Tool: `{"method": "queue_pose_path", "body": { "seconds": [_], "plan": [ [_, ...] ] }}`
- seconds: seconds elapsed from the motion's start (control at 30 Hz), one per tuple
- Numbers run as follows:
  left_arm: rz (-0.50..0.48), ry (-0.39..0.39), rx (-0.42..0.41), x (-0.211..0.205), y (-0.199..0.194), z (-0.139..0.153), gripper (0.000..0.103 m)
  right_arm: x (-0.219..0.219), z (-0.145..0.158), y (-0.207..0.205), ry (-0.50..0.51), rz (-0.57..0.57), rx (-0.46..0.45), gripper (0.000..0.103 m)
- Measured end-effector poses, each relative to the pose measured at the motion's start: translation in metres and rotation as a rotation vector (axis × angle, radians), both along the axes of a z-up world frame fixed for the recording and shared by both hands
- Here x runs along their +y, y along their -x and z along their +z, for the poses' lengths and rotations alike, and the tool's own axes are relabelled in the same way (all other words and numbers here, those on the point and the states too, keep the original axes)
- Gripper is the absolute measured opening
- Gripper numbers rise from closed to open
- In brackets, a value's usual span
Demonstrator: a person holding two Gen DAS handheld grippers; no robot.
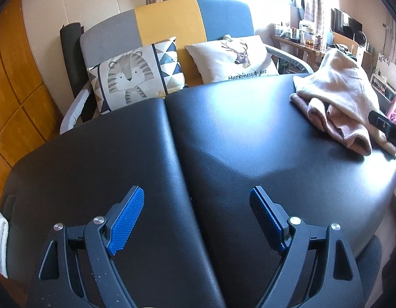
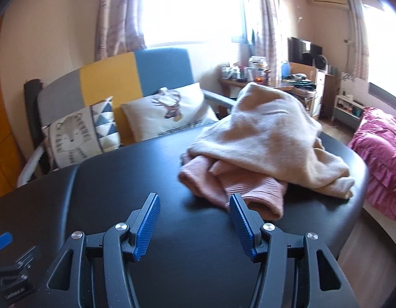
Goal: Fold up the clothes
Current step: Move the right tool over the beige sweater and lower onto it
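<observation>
Your left gripper (image 1: 196, 202) and right gripper (image 2: 195, 213) both gape wide and empty over the black padded leather table (image 1: 223, 154), where the crumpled cream and pink knit clothes (image 2: 262, 148) lie heaped just beyond your right fingertips.

Cream-and-pink clothes (image 2: 269, 151) lie heaped (unfolded) on the black table (image 2: 146, 179).

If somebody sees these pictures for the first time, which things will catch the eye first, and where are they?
A crumpled pile of cream and pink knitted clothes lies at the far right of the black padded leather table. Both blue-padded grippers, left gripper and right gripper, hang open above the table, holding nothing. Behind stands a grey, yellow and blue sofa with a tiger cushion and a deer cushion.
</observation>
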State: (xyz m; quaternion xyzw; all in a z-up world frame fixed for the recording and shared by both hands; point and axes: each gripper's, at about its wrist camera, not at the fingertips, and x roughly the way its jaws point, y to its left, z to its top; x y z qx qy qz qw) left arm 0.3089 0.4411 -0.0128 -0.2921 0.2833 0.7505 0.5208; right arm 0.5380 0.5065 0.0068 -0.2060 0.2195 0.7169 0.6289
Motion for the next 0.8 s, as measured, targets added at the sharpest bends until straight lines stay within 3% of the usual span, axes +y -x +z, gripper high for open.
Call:
{"method": "queue_pose_path", "body": {
  "seconds": [0.23,0.43,0.63,0.8],
  "plan": [
    [-0.013,0.042,-0.019,-0.002,-0.002,-0.017,0.087,0.034,-0.019,-0.026,0.017,-0.07,-0.073,0.057],
    [-0.043,0.13,-0.068,0.006,-0.005,-0.036,0.087,0.077,-0.033,-0.057,0.044,-0.099,-0.104,0.057],
    [-0.062,0.145,-0.039,0.009,-0.012,-0.042,0.087,0.117,-0.042,-0.075,0.05,-0.149,-0.197,0.057],
    [-0.071,0.186,-0.068,0.014,-0.013,-0.049,0.087,0.147,-0.055,-0.091,0.08,-0.209,-0.231,0.057]
  ]
}}
